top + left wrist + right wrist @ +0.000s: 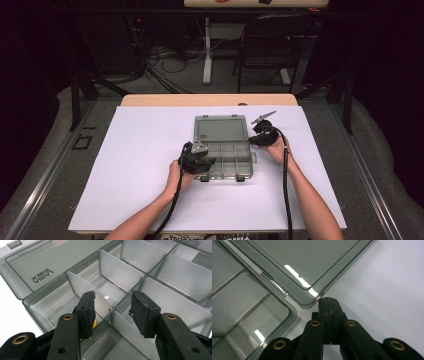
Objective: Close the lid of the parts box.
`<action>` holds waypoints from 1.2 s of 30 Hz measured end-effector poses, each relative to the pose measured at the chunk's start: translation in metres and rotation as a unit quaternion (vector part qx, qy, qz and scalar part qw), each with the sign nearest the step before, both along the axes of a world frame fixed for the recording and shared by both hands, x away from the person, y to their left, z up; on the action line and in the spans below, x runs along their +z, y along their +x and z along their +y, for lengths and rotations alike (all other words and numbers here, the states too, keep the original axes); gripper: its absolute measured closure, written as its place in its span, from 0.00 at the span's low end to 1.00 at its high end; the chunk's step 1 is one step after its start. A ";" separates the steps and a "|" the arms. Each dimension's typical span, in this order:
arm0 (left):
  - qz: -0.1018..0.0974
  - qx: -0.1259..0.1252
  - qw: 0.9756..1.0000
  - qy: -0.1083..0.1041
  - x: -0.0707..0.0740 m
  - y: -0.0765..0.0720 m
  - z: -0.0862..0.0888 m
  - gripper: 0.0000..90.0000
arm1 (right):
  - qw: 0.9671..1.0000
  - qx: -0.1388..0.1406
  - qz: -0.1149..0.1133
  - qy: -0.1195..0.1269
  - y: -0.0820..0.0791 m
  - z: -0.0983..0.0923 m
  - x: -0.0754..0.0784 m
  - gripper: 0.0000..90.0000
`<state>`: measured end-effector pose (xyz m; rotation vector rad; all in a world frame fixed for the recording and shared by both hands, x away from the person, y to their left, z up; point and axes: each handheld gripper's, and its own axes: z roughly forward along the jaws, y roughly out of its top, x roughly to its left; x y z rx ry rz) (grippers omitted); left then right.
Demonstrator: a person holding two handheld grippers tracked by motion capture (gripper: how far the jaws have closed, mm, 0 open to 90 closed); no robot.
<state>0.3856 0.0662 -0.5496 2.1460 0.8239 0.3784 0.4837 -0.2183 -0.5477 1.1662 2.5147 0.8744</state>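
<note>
An open organiser box of clear grey plastic [224, 176] lies on the white tabletop, its lid [220, 128] folded flat toward the far side. My left gripper [207, 163] is at the box's front left corner. In the left gripper view its jaws [112, 296] stand open over the compartments, straddling a white divider [125, 335] without pressing on it. A bit of something yellow [94, 324] peeks from behind the left jaw. My right gripper [253, 140] is at the box's right side, shut with nothing between its pads. Its tips [327, 301] sit right by the lid's rounded corner [308, 303].
The white sheet [140, 170] covers most of the table, with wide room left and right of the box. A wooden table edge [210, 100] shows at the far side. Beyond it stand a black chair [272, 45] and floor cables [170, 62].
</note>
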 end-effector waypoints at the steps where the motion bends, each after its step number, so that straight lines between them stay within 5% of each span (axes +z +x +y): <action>1: 0.000 0.000 1.000 0.000 0.000 0.000 0.000 0.61 | 1.000 -0.001 -0.004 0.006 0.000 0.000 -0.001 1.00; 36: -0.001 -0.001 1.000 0.000 0.000 0.000 0.000 0.61 | 0.999 -0.011 -0.016 0.030 0.004 -0.001 -0.002 1.00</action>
